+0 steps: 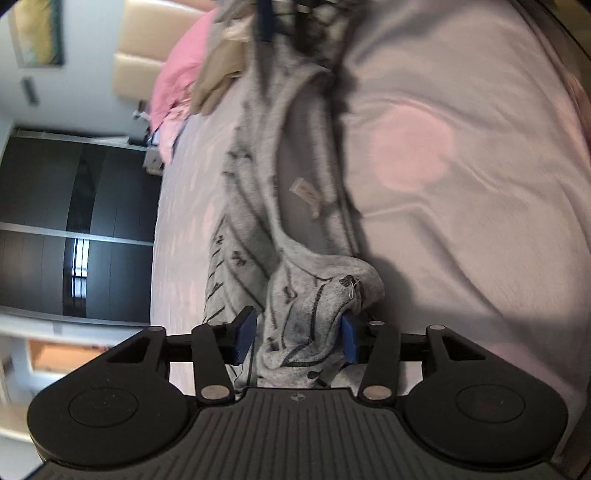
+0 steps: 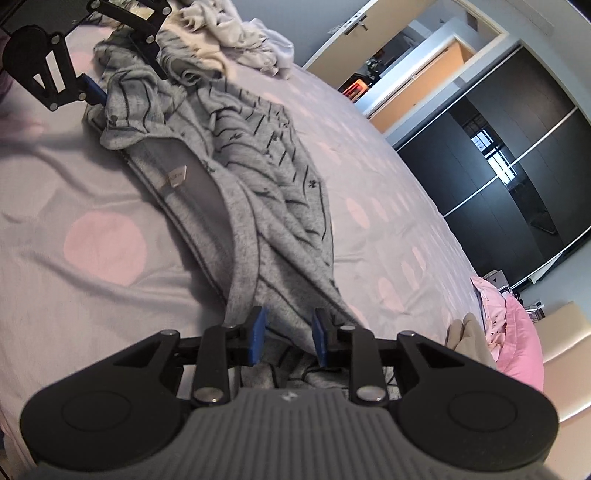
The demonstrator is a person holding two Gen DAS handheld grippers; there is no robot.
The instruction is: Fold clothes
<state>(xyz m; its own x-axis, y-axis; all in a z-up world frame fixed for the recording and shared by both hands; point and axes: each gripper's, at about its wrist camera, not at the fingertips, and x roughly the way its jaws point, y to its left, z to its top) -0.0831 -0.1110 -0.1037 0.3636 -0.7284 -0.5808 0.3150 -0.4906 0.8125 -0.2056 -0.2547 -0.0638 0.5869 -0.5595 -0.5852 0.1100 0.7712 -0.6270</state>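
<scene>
1. The left claw (image 1: 299, 338) has its blue pads spread, with a bunched corner of the grey patterned garment (image 1: 258, 206) lying between them. The cloth touches the right-hand pad, but I cannot tell whether the pads bear on it or merely straddle it.
2. The garment lies stretched in a long, twisted band across the bed (image 1: 443, 155), on the lilac sheet with pale pink dots. Its inside face and sewn label (image 2: 176, 178) show along one edge, so it is neither flat nor squared.
3. The right claw (image 2: 289, 338) sits at the opposite end, pads apart with a fold of the grey cloth running between them; here too the grip is unsettled.
4. No neat fold shows anywhere on this garment. By my reading it is being spread out, or has just been let down from a lift, with the folding itself left to do.
5. A heap of pale clothes (image 2: 243, 33) lies crumpled at the bed's far end, also unfolded.
</scene>
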